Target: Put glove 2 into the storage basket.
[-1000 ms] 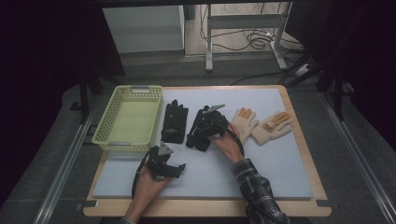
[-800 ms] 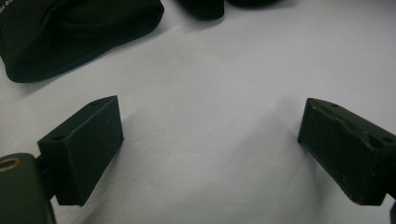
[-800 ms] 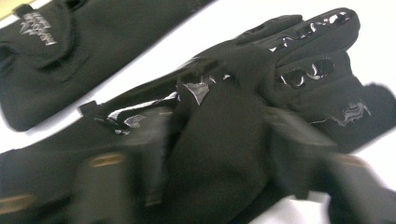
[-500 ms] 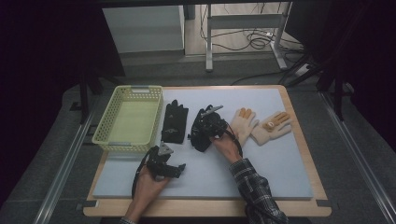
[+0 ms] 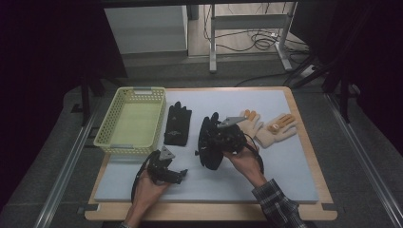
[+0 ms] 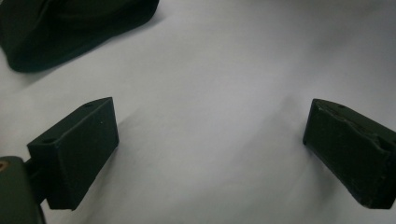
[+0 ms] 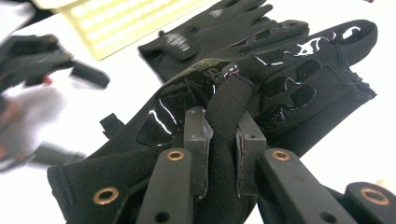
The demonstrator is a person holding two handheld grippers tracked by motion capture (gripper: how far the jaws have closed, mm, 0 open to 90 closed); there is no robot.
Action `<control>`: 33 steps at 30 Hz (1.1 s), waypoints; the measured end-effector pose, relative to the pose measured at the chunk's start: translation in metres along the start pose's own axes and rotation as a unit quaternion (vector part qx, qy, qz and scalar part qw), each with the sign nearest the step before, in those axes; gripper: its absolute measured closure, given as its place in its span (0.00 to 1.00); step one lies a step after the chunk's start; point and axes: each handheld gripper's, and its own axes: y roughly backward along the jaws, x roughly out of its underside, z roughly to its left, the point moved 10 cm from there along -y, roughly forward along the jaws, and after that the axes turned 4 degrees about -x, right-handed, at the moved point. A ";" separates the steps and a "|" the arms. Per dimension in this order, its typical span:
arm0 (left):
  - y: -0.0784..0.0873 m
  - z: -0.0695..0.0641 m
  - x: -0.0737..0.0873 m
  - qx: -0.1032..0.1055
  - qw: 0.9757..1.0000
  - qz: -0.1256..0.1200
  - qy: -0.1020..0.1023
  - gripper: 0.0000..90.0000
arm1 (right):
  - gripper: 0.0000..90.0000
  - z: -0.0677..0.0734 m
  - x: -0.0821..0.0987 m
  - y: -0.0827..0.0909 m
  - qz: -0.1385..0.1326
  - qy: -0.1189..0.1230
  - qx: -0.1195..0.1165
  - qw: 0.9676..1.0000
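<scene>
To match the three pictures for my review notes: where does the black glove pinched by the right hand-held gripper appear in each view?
High view: the black glove hangs at centre, under the right hand-held gripper.
Left gripper view: a dark fabric shape sits at the top left corner; I cannot tell whether it is this glove.
Right gripper view: the glove spans the middle, a fold clamped between the jaws.
Shared landmark: the yellow basket, also at the top left of the right gripper view.

Flat black glove point(image 5: 177, 124) lies between yellow basket point(image 5: 131, 122) and lifted glove point(image 5: 209, 145); counter point(image 5: 266, 175) front-right bare, passable.
</scene>
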 end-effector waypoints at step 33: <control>0.007 0.014 0.012 -0.005 1.000 0.002 0.017 0.01 | 0.67 -0.011 -0.022 -0.069 0.006 0.032 -0.015 0.999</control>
